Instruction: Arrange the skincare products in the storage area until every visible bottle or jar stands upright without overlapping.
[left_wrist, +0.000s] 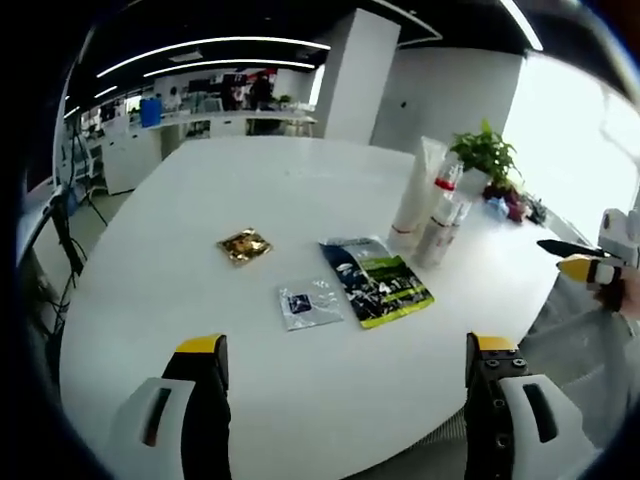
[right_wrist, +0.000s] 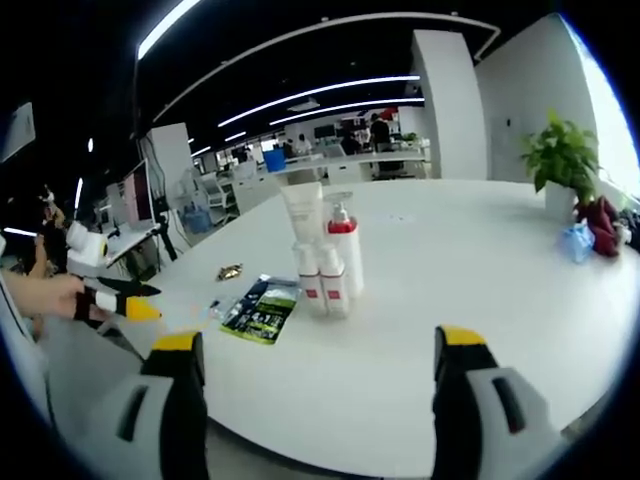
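The skincare products stand in a tight cluster on the white tabletop (left_wrist: 300, 400): a tall white tube (left_wrist: 415, 195), a red-capped pump bottle (left_wrist: 447, 190) and a small white bottle (left_wrist: 436, 235), right of centre in the left gripper view. In the right gripper view the same group sits just left of centre, with the tube (right_wrist: 304, 215) behind, the pump bottle (right_wrist: 344, 250) beside it and two small bottles (right_wrist: 322, 280) in front, all upright as far as I can tell. They look to be touching or nearly so, and that is the main risk: reaching for one would likely nudge its neighbours, and the tall narrow ones would topple easily. The tube balanced on its cap end seems the least stable.

Flat packets lie apart from the bottles toward the lower middle of the left gripper view: a green and black sachet (left_wrist: 378, 282), a small clear packet (left_wrist: 309, 303) and a gold foil sachet (left_wrist: 244, 245). Dragging a bottle across these could tip it.

The left tool (left_wrist: 345, 362) is wide open, jaws rising from the bottom edge, holding nothing and touching nothing. The right tool (right_wrist: 317, 360) is likewise wide open and empty, above the near tabletop (right_wrist: 480, 270), well short of the bottles. A potted plant (left_wrist: 485, 155) stands near the cluster in the upper right and could be caught by a wide sweep
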